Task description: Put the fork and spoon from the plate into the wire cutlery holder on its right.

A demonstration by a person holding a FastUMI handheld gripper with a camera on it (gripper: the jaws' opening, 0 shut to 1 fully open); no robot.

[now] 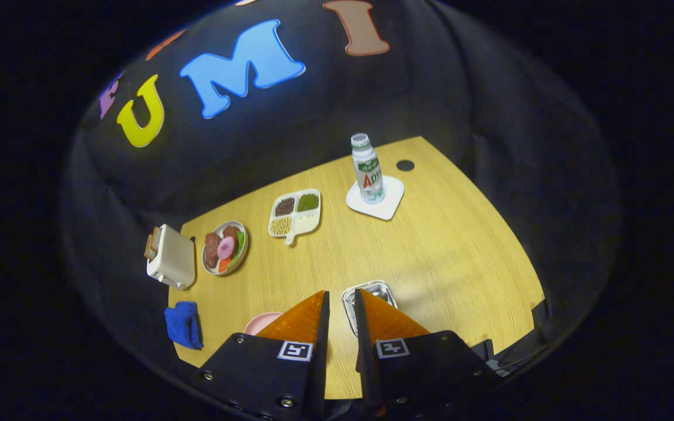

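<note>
My gripper [340,292] hangs high above the wooden table, its fingers close together with a narrow gap and nothing between them. The pink plate [260,322] lies on the table near the front edge, mostly hidden behind the left finger [305,318]. The silvery wire cutlery holder [371,292] stands to the plate's right, half covered by the right finger [387,321]. The fork and the spoon are hidden.
Beyond the fingers are a divided dish of beans [295,215], a plate of food [225,247], a white toaster [169,257], a blue cloth [184,325] and a bottle [367,169] on a white coaster [388,206]. The table's edge [524,257] runs along the right.
</note>
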